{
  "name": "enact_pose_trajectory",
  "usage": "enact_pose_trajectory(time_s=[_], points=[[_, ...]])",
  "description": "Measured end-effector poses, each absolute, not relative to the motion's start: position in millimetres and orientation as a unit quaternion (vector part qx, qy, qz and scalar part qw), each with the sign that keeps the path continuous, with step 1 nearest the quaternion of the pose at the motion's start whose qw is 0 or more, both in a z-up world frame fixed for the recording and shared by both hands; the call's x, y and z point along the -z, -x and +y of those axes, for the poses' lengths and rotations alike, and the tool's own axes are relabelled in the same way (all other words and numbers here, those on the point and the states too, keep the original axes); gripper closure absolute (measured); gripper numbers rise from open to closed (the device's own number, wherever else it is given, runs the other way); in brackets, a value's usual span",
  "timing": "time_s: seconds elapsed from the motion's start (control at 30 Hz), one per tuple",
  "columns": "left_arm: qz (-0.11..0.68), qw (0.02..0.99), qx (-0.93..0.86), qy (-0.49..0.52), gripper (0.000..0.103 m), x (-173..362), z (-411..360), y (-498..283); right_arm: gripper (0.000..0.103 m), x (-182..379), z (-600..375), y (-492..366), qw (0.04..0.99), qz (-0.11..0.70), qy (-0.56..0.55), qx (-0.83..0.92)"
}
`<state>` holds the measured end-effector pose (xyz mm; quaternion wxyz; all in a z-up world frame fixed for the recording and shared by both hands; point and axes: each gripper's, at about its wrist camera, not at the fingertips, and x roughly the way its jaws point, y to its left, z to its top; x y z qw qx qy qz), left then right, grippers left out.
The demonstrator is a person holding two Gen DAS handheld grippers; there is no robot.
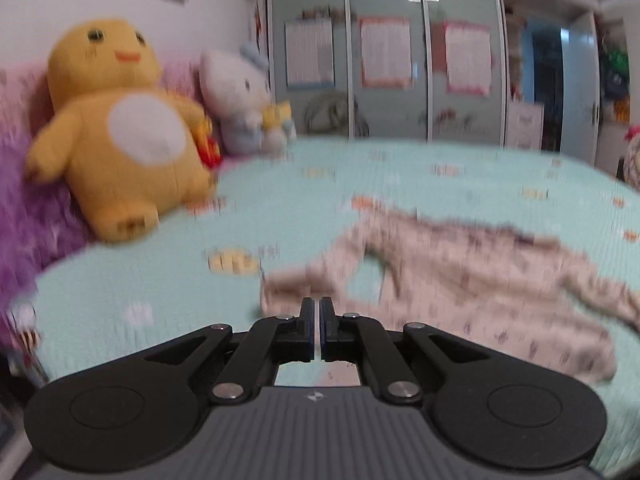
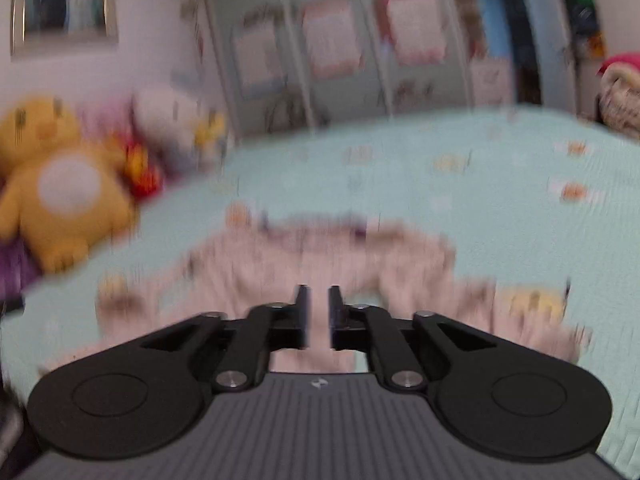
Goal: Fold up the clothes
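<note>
A pale pink patterned garment [image 1: 472, 280] lies spread and rumpled on the mint green bedspread [image 1: 160, 264]. One sleeve end [image 1: 288, 284] reaches left, just beyond my left gripper [image 1: 320, 300]. That gripper's jaws are pressed almost together and I see nothing held between them. In the right wrist view the same garment [image 2: 328, 252] fills the middle, blurred by motion. My right gripper [image 2: 319, 292] hovers over its near part with a narrow gap between the fingers and no cloth in the gap.
A large yellow plush toy [image 1: 116, 128] and a white cat plush [image 1: 240, 100] lean at the bed's left side beside purple fluffy fabric [image 1: 24, 224]. A wardrobe with sliding doors [image 1: 384, 56] stands behind the bed. A woven basket [image 2: 620, 100] sits at far right.
</note>
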<state>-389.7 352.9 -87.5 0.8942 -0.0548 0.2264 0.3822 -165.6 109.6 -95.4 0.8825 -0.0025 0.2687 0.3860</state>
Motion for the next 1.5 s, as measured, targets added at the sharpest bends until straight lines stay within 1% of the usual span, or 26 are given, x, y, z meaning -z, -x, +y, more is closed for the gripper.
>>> enact_pose_trajectory(time_s=[0.03, 0.07, 0.17, 0.2, 0.23, 0.27, 0.3, 0.33, 0.4, 0.43, 0.47, 0.5, 0.53, 0.6, 0.73, 0.77, 0.8, 0.83, 0.87, 0.93, 1.03, 1.17, 1.3, 1.5], points=[[0.241, 0.89, -0.383, 0.05, 0.1, 97.1, 353.3, 389.9, 0.064, 110.9, 112.2, 171.2, 0.876, 0.287, 0.027, -0.387], [0.254, 0.888, -0.381, 0.046, 0.1, 105.3, 352.0, 390.2, 0.055, 126.1, 113.1, 174.8, 0.872, 0.301, 0.048, -0.383], [0.276, 0.893, -0.354, 0.042, 0.097, 121.3, 342.8, 396.2, 0.053, 172.4, 118.4, 188.1, 0.86, 0.33, 0.116, -0.371], [0.28, 0.895, -0.346, 0.033, 0.092, 124.5, 338.3, 396.7, 0.053, 185.6, 120.7, 190.1, 0.858, 0.336, 0.135, -0.364], [0.284, 0.895, -0.342, 0.022, 0.082, 127.5, 335.4, 396.3, 0.049, 191.6, 121.0, 196.0, 0.865, 0.315, 0.14, -0.365], [0.288, 0.894, -0.342, 0.015, 0.075, 129.7, 332.7, 395.9, 0.04, 197.4, 121.5, 201.8, 0.871, 0.294, 0.145, -0.366], [0.289, 0.893, -0.343, 0.017, 0.062, 131.6, 331.4, 395.5, 0.037, 198.4, 127.3, 203.5, 0.876, 0.278, 0.161, -0.36], [0.29, 0.893, -0.343, 0.023, 0.06, 133.7, 331.2, 392.6, 0.037, 199.8, 133.2, 201.4, 0.878, 0.268, 0.173, -0.358], [0.296, 0.894, -0.336, 0.026, 0.06, 136.7, 326.9, 388.1, 0.039, 199.8, 143.0, 190.2, 0.878, 0.264, 0.164, -0.363], [0.298, 0.894, -0.333, 0.025, 0.06, 137.9, 323.5, 385.2, 0.051, 196.6, 144.9, 180.5, 0.877, 0.273, 0.142, -0.368], [0.3, 0.895, -0.33, 0.024, 0.06, 139.0, 320.1, 382.4, 0.083, 193.0, 146.6, 171.2, 0.876, 0.281, 0.121, -0.373], [0.299, 0.897, -0.326, 0.022, 0.06, 137.9, 317.6, 381.0, 0.101, 180.9, 146.1, 169.5, 0.878, 0.273, 0.101, -0.381], [0.296, 0.899, -0.323, 0.021, 0.06, 136.6, 315.5, 380.7, 0.1, 168.7, 145.6, 167.8, 0.879, 0.264, 0.081, -0.389], [0.293, 0.9, -0.322, 0.019, 0.06, 135.6, 312.9, 378.0, 0.1, 144.3, 144.7, 164.4, 0.88, 0.247, 0.041, -0.405], [0.295, 0.901, -0.318, 0.018, 0.06, 137.7, 310.0, 370.7, 0.098, 87.5, 164.3, 148.7, 0.863, 0.224, 0.002, -0.452], [0.295, 0.901, -0.317, 0.019, 0.06, 138.3, 309.4, 369.5, 0.092, 76.6, 171.5, 142.7, 0.861, 0.221, -0.005, -0.458], [0.295, 0.901, -0.317, 0.021, 0.06, 138.3, 308.9, 370.7, 0.086, 77.4, 179.2, 134.8, 0.866, 0.223, -0.005, -0.449], [0.295, 0.901, -0.316, 0.023, 0.06, 138.2, 308.4, 371.9, 0.065, 78.5, 186.8, 126.9, 0.87, 0.225, -0.005, -0.439], [0.295, 0.901, -0.316, 0.025, 0.06, 138.2, 307.9, 373.0, 0.052, 86.0, 194.0, 117.2, 0.871, 0.248, 0.006, -0.423], [0.295, 0.901, -0.317, 0.027, 0.059, 138.4, 308.4, 375.9, 0.052, 104.5, 194.2, 106.9, 0.871, 0.298, 0.002, -0.391], [0.296, 0.9, -0.319, 0.03, 0.059, 140.6, 310.6, 375.8, 0.052, 133.6, 169.0, 111.7, 0.857, 0.337, -0.064, -0.384], [0.298, 0.898, -0.32, 0.035, 0.058, 144.3, 313.5, 372.8, 0.052, 161.4, 148.7, 131.3, 0.851, 0.365, -0.086, -0.368], [0.301, 0.898, -0.318, 0.036, 0.058, 146.7, 312.4, 371.9, 0.052, 167.4, 162.6, 134.4, 0.849, 0.366, -0.065, -0.374], [0.302, 0.893, -0.33, 0.04, 0.056, 146.6, 318.6, 380.4, 0.052, 172.8, 176.8, 89.2, 0.823, 0.411, -0.152, -0.362]])
